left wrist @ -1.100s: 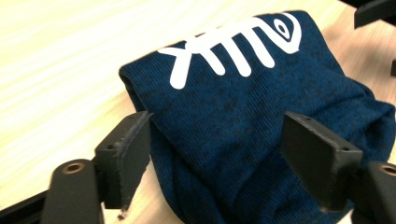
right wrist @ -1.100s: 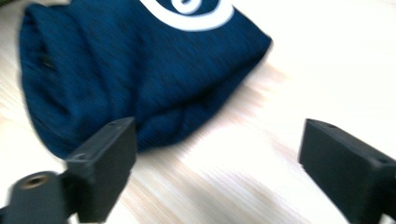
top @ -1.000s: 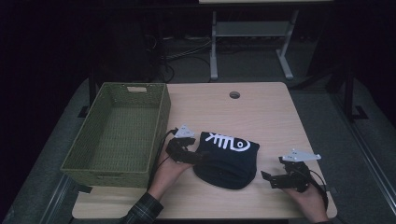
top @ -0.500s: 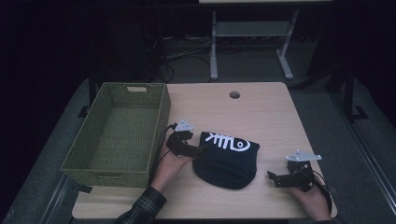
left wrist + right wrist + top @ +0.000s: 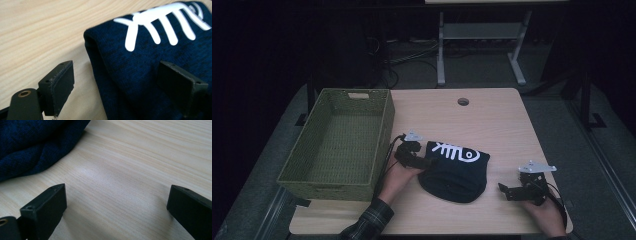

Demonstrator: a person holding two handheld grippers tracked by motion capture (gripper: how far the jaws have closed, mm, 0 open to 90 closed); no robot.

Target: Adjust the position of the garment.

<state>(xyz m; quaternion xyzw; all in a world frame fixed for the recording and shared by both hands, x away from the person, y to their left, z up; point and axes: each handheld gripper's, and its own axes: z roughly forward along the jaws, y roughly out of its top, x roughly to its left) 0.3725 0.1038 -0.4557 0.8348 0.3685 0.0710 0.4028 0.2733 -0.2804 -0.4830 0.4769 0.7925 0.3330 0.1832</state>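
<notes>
Folded dark navy knit garment with a white fishbone print (image 5: 457,167) lay on the light wooden table (image 5: 492,120), right of the olive woven rectangular basket (image 5: 337,142). Left gripper (image 5: 120,82) had just been opening; jaws stood wide apart, straddling the garment's folded left edge, one jaw over the cloth, one over bare wood, neither pressing. Right gripper (image 5: 115,207) sat right of the garment, jaws spread, nothing between but tabletop.
</notes>
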